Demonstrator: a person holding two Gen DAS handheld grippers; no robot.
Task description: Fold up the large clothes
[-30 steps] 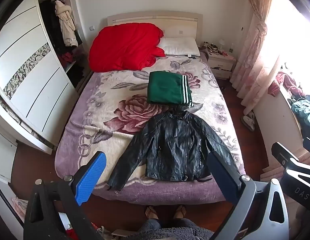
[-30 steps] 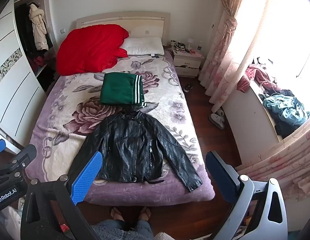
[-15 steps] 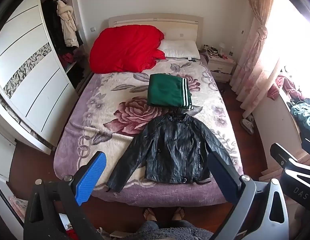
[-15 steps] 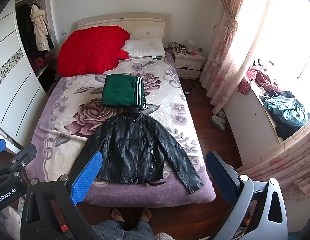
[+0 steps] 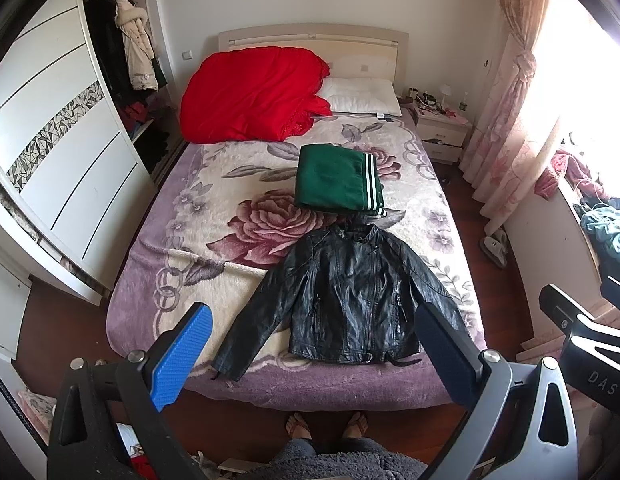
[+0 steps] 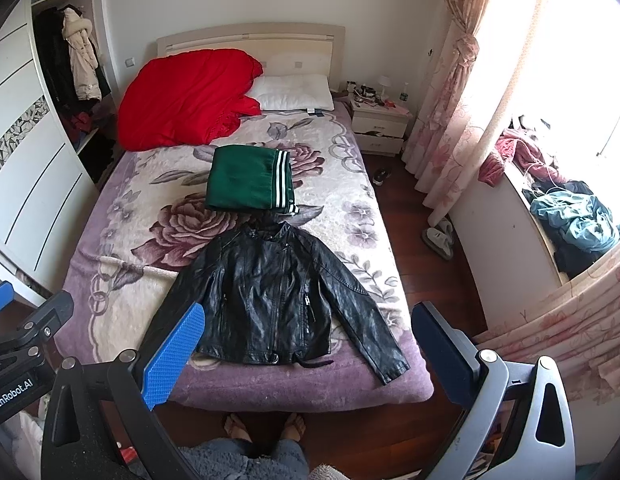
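A black leather jacket [image 5: 350, 300] lies spread flat, front up and sleeves out, near the foot of the bed [image 5: 214, 216]; it also shows in the right wrist view [image 6: 270, 300]. A folded green garment with white stripes [image 5: 336, 180] lies just behind its collar, also seen in the right wrist view [image 6: 248, 180]. My left gripper [image 5: 310, 352] is open and empty, held high above the bed's foot. My right gripper [image 6: 306, 352] is open and empty beside it, at the same height.
A red quilt [image 5: 250, 96] and a white pillow [image 5: 362, 96] lie at the headboard. A white wardrobe [image 5: 58, 152] stands left. A nightstand [image 6: 380, 128], curtains [image 6: 458, 92] and a cluttered window ledge [image 6: 570, 216] stand right. The person's feet [image 6: 266, 428] are at the bed's foot.
Both grippers have drawn slightly back and up from the bed, so the bed sits a little lower in both views. The jacket and green garment have not moved.
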